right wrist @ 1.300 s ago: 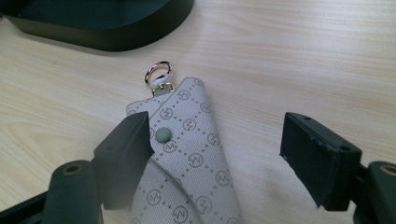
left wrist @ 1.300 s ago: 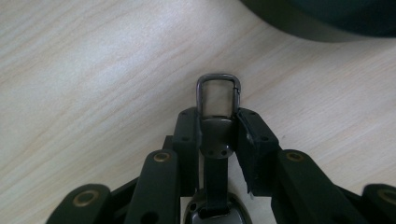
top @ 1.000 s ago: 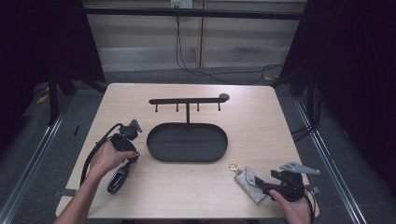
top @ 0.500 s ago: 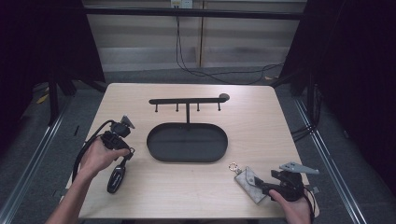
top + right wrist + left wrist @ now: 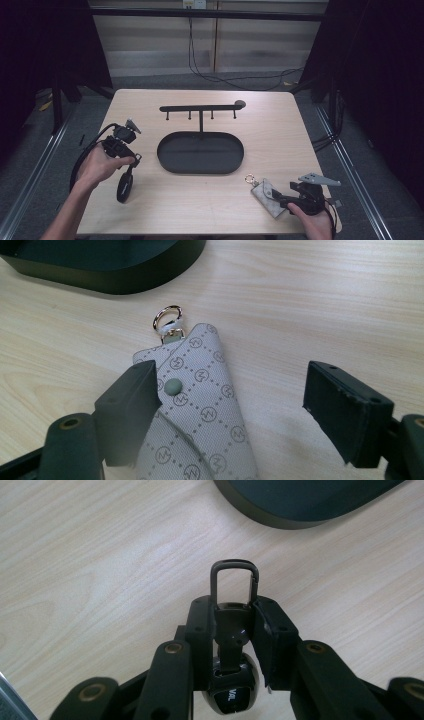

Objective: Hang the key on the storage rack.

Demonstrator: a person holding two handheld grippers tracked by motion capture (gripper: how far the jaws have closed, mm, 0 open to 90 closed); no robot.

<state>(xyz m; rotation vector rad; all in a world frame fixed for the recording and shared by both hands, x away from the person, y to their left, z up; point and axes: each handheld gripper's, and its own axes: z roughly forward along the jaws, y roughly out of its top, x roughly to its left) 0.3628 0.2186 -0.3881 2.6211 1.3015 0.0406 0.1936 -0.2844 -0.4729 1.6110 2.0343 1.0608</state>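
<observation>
Black key fob with its metal carabiner clip (image 5: pixel 234 587) clamped in my left gripper (image 5: pixel 233 625), lifted; next, hook it onto the black hanger stand (image 5: pixel 201 108); right gripper (image 5: pixel 245 405) spread wide over the grey monogrammed key pouch (image 5: pixel 200 405).

A repeated circled monogram covers the grey key pouch (image 5: pixel 200 410).

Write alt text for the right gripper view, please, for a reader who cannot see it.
A grey patterned key pouch with a snap button and a small metal ring lies on a wooden table between the open black tongs. The left jaw is at the pouch's edge, the right jaw apart. A dark tray sits at top left.
</observation>
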